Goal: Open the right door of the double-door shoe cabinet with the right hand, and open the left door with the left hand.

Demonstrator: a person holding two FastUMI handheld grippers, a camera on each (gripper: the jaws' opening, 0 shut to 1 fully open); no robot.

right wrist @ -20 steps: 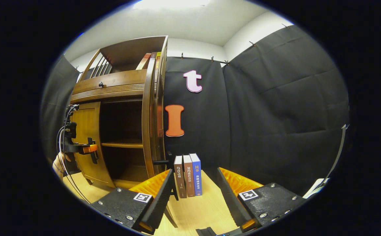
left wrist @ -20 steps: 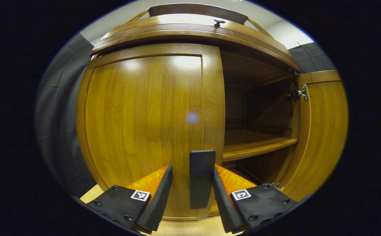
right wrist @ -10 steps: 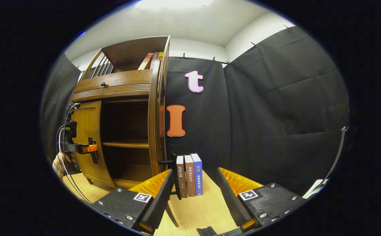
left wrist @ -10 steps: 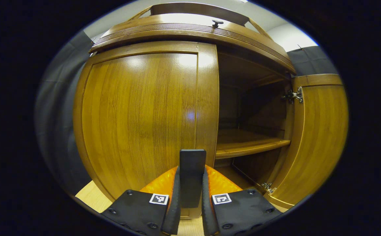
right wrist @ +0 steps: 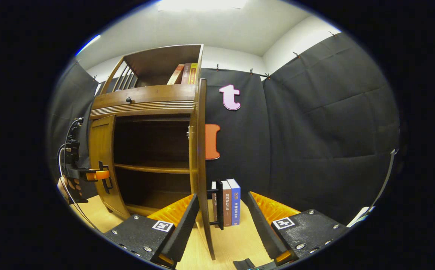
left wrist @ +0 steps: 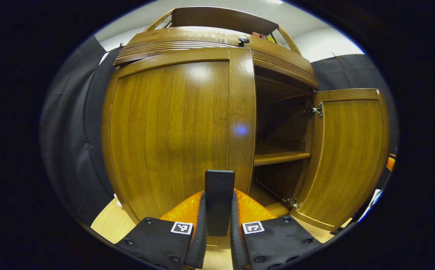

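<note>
Black-curtained booth, left tool [left wrist: 217, 225] clenched on left door handle [left wrist: 219, 200], right tool [right wrist: 219, 225] spread wide, holding nothing.

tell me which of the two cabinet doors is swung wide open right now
The right door is wide open, its inner face and hinges showing beside the bare shelf. The left door is open only a little, with the left gripper clamped on its handle.

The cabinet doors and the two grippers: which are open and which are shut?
Left wooden cabinet door: nearly closed.
Right wooden cabinet door: swung wide open.
Dark flat handle of the left door: clamped between gripper fingers.
Left gripper: shut on the handle.
Right gripper: open, holding nothing.
Small top drawer with round knob: closed.
</note>
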